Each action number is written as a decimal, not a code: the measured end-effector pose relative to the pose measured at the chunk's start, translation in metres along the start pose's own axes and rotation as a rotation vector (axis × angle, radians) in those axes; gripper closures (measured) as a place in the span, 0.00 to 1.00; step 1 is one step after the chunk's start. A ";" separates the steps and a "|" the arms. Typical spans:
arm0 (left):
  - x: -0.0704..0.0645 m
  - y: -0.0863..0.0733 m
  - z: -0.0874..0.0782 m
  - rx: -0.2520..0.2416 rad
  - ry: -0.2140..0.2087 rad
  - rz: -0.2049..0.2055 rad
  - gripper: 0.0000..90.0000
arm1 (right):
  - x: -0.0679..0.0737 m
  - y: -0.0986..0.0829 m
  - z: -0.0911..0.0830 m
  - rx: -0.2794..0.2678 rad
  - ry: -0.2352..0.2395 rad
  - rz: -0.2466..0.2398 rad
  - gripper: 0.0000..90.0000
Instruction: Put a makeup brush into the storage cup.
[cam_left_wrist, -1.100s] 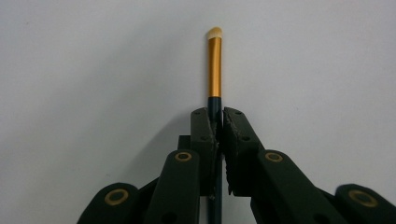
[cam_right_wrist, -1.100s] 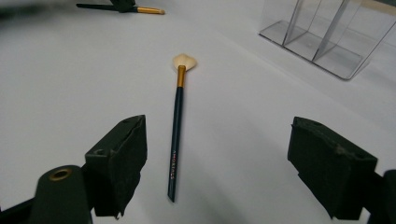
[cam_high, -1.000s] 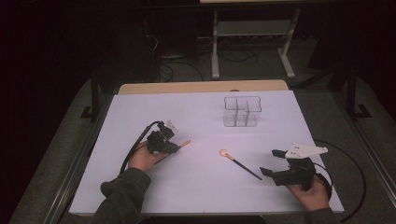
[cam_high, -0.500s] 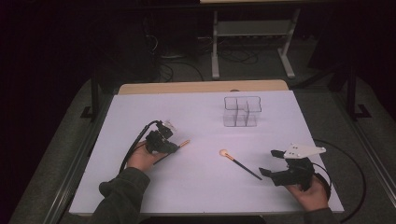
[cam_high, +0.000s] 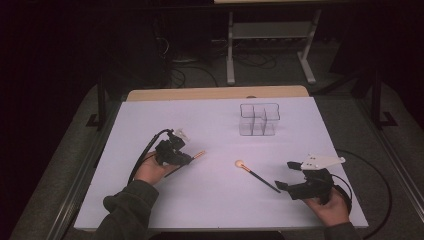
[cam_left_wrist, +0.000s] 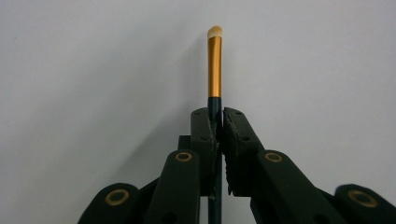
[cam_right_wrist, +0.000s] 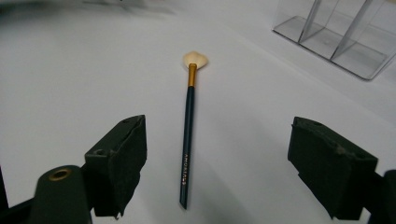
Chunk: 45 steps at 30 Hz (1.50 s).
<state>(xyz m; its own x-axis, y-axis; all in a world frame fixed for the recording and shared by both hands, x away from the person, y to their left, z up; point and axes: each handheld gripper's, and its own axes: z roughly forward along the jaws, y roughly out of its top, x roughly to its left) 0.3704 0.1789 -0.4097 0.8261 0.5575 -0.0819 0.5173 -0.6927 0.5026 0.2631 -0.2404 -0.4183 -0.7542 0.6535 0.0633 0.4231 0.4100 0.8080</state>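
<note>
I count two makeup brushes: a slim one with a gold ferrule (cam_left_wrist: 214, 60), upper centre of the left gripper view, and a fan-tipped one (cam_right_wrist: 188, 135), centre of the right gripper view. I count one clear divided organizer (cam_high: 258, 119), upper right of centre in the high view; its compartment count I cannot tell. Two grippers: the left gripper (cam_high: 189, 159) at lower left, the right gripper (cam_high: 286, 174) at lower right. One white table (cam_high: 220, 125), one person's two hands.
</note>
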 end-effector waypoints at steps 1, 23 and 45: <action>0.000 0.000 0.000 0.000 0.000 0.000 0.92 | 0.000 0.000 0.000 0.000 0.000 0.000 0.21; -0.028 0.005 -0.028 -0.107 -0.095 0.058 0.92 | 0.012 0.017 0.017 0.018 0.084 0.007 0.18; -0.040 0.006 -0.042 -0.154 -0.134 0.102 0.92 | 0.017 0.042 0.031 0.032 0.120 -0.024 0.17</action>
<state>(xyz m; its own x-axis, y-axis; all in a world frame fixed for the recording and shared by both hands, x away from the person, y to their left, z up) 0.3306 0.1716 -0.3675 0.9000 0.4153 -0.1323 0.3978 -0.6586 0.6388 0.2837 -0.1924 -0.4018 -0.8182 0.5633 0.1149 0.4184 0.4465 0.7909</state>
